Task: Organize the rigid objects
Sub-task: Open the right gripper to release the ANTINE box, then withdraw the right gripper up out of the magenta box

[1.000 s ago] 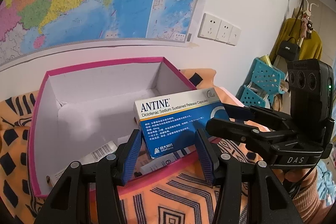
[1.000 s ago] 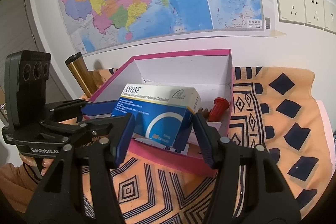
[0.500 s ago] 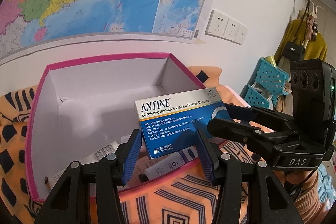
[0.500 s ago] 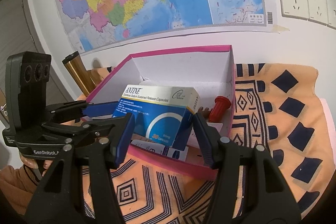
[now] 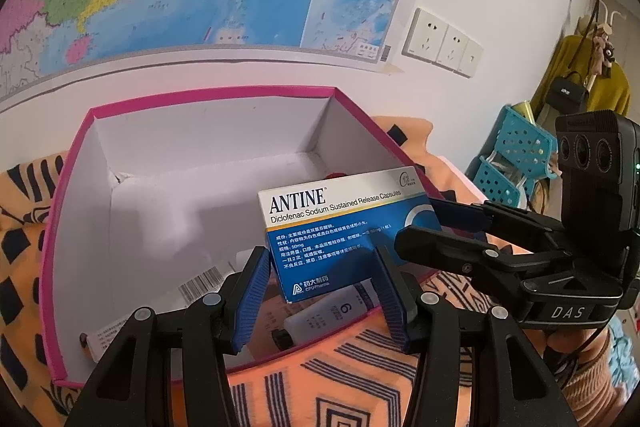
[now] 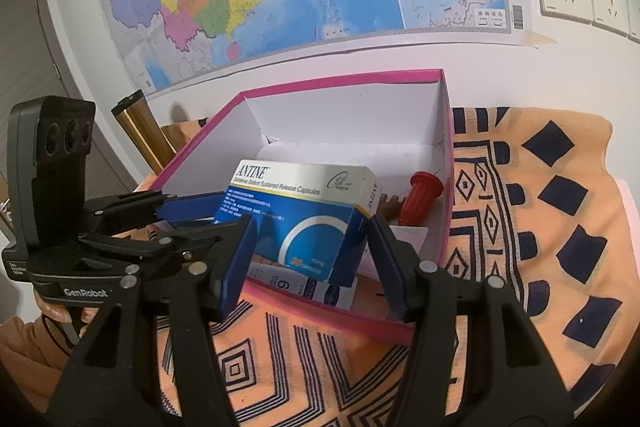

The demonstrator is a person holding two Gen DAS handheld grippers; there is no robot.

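A blue-and-white ANTINE medicine box (image 5: 340, 227) hangs over the near part of an open pink box (image 5: 208, 95). My left gripper (image 5: 319, 255) is shut on its lower left end. My right gripper (image 5: 420, 223) comes in from the right, one finger behind the carton and one in front, shut on the other end. In the right wrist view the medicine box (image 6: 296, 219) sits between the right gripper (image 6: 312, 227) pads, with the left gripper (image 6: 192, 219) clamped on its left end. The pink box (image 6: 344, 79) is white inside.
Inside the pink box lie a white tube (image 5: 332, 311), a white barcoded carton (image 5: 192, 287) and a red piece (image 6: 420, 195). An orange patterned cloth (image 6: 520, 227) covers the table. A gold cylinder (image 6: 140, 135) stands left. Blue plastic baskets (image 5: 516, 155) sit far right.
Both grippers keep the medicine box between them. The pink box has slid slightly lower in both views, and the white tube inside it has come into sight over the near rim.
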